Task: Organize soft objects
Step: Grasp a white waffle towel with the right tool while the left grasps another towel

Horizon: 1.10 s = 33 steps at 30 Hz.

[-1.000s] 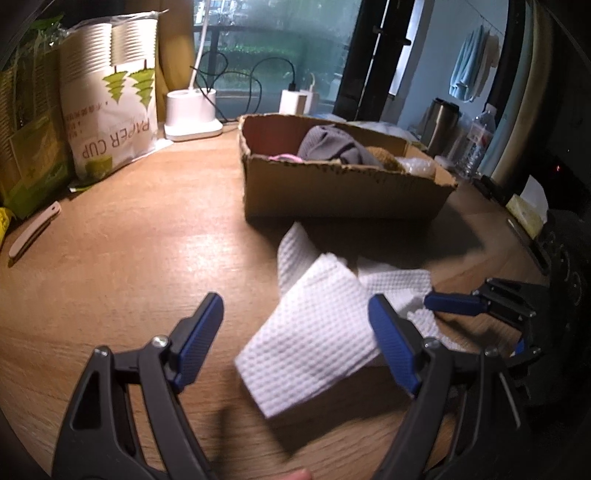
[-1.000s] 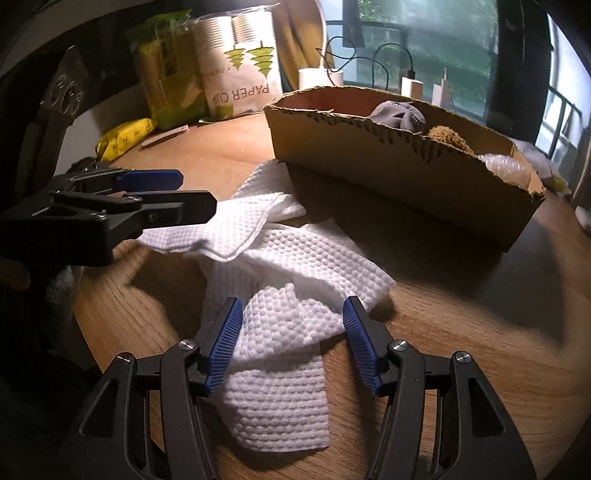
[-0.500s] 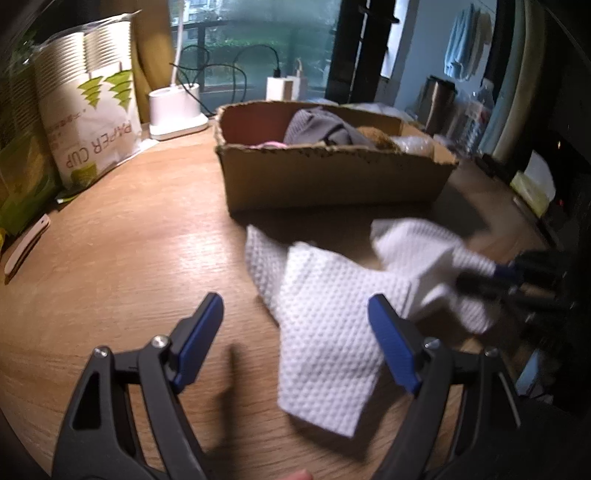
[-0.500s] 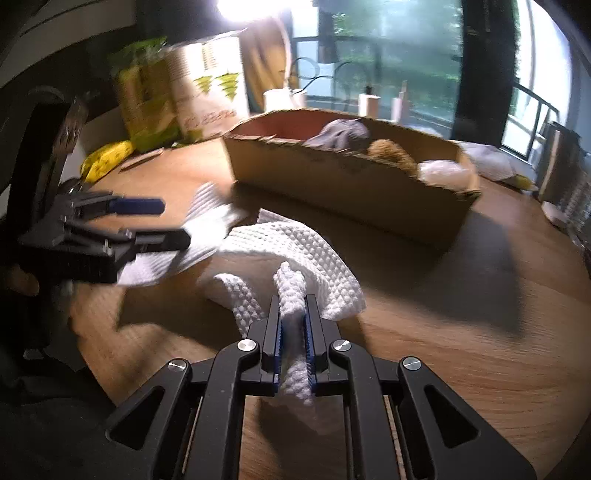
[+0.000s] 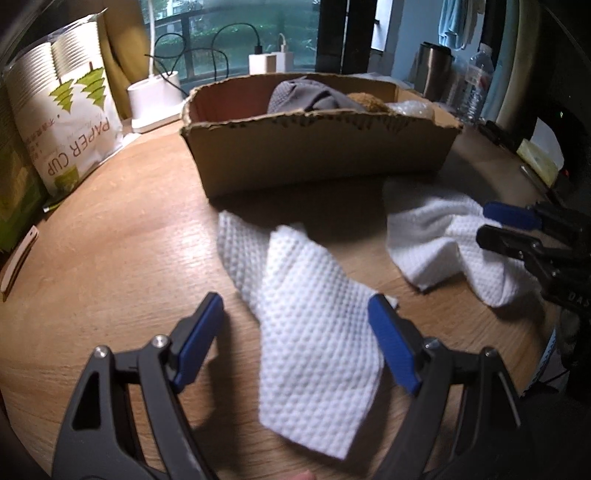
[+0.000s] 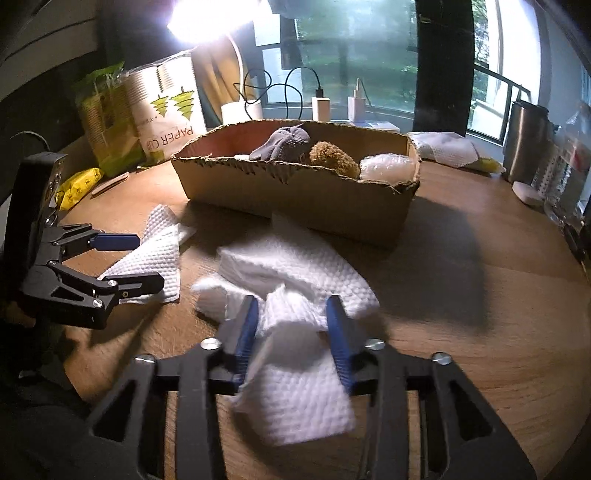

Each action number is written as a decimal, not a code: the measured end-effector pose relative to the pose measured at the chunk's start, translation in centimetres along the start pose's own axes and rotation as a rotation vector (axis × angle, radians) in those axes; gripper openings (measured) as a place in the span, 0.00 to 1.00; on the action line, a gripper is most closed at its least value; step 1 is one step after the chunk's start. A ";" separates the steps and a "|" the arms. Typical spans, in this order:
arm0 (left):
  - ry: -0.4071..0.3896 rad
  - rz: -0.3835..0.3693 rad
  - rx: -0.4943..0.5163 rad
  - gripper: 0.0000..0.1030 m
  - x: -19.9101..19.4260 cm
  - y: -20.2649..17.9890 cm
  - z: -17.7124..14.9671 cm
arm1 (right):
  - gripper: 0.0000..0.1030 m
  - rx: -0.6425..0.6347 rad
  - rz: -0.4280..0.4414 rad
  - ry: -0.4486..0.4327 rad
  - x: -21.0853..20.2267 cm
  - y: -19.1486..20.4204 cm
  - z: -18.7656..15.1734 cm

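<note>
Right gripper [image 6: 291,325] just reopened, white cloth [image 6: 295,280] loose between pads; left gripper [image 5: 295,343] spread over paper towel [image 5: 314,332].

A desk lamp [image 6: 195,18] blows out to pure white glare at the top of the right wrist view, while greenish daylight comes through the windows [image 6: 354,51] behind. The cardboard box [image 6: 295,192] throws a broad, soft shadow forward and to the right across the wooden table [image 6: 480,295]. The left wrist view is dimmer and flatter (its corners go black), with sheen on the wood. Motion blur smears the crumpled white cloth [image 6: 295,295] and the right gripper [image 6: 293,325]. Fisheye distortion bows the table's edge and the window frames.
</note>
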<state>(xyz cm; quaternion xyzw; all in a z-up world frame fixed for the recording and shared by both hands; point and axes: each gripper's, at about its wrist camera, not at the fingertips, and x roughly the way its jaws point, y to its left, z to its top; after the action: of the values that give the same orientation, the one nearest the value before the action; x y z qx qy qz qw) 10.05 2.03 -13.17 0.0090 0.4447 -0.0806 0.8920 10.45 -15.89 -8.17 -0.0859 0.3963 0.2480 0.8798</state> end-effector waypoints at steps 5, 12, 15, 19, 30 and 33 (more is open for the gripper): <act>-0.008 -0.015 0.009 0.74 -0.1 -0.1 -0.1 | 0.56 -0.020 -0.009 0.033 1.3 0.5 0.3; -0.031 -0.008 0.059 0.41 -0.7 -1.1 -0.5 | 0.53 -0.066 -0.058 0.092 2.7 1.5 0.0; -0.039 -0.013 0.030 0.30 -0.9 -0.5 -0.6 | 0.18 -0.086 -0.044 0.081 2.6 1.9 -0.1; -0.057 -0.039 0.010 0.25 -1.4 -0.1 -0.7 | 0.09 -0.102 -0.048 0.070 2.4 2.4 -0.2; -0.190 -0.104 -0.027 0.23 -4.6 0.3 0.5 | 0.09 -0.102 0.010 -0.013 0.4 2.6 1.8; -0.265 -0.100 -0.037 0.23 -5.9 0.5 1.1 | 0.09 -0.097 0.011 -0.056 -0.4 2.3 2.6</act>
<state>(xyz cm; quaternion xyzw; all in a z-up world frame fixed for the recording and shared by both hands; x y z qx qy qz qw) 7.47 3.25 -7.86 -0.0406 0.3245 -0.1173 0.9377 10.72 -13.13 -6.00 -0.1192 0.3595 0.2741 0.8840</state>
